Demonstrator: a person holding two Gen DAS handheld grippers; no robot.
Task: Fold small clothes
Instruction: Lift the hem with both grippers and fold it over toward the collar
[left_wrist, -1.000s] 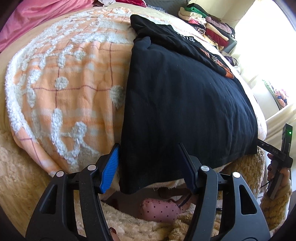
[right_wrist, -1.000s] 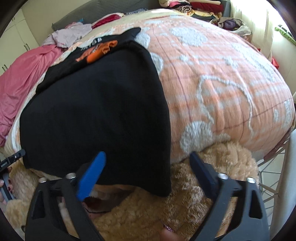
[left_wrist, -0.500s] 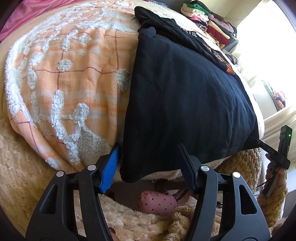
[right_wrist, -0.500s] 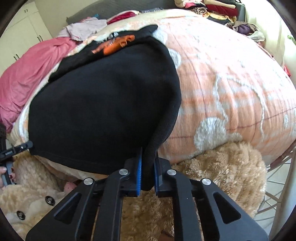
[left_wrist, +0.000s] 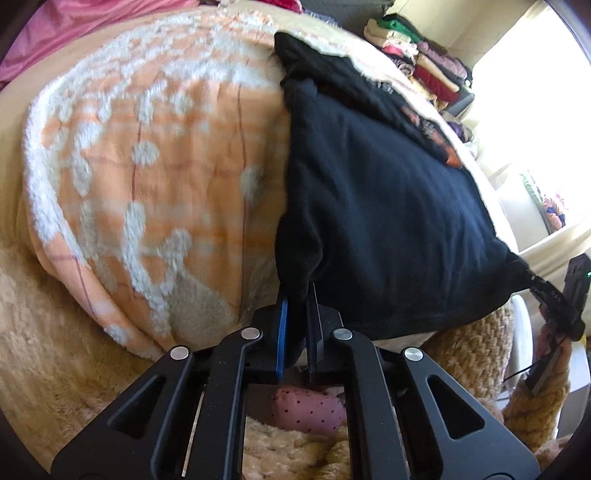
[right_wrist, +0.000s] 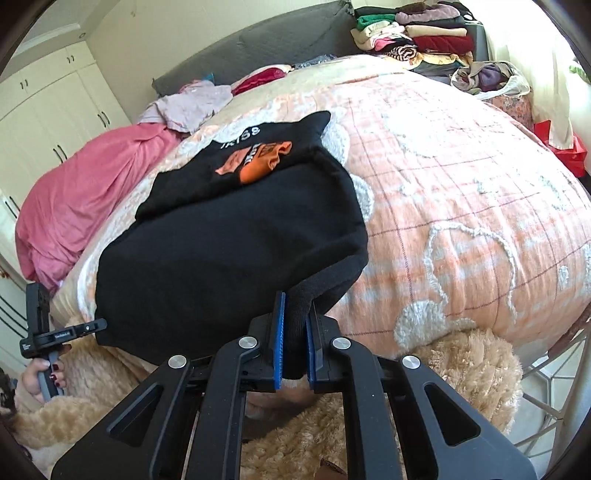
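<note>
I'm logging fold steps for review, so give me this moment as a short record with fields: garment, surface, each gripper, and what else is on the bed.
garment: black T-shirt with orange print, lying flat, both near corners pinched
surface: orange-and-white tufted bedspread
left gripper: jaws have just closed; shut on the shirt's near corner
right gripper: shut on the shirt's other near corner, fabric bunched between the pads
other items: pink sheet beside the shirt; stack of folded clothes at the far end
fold: not yet made
</note>
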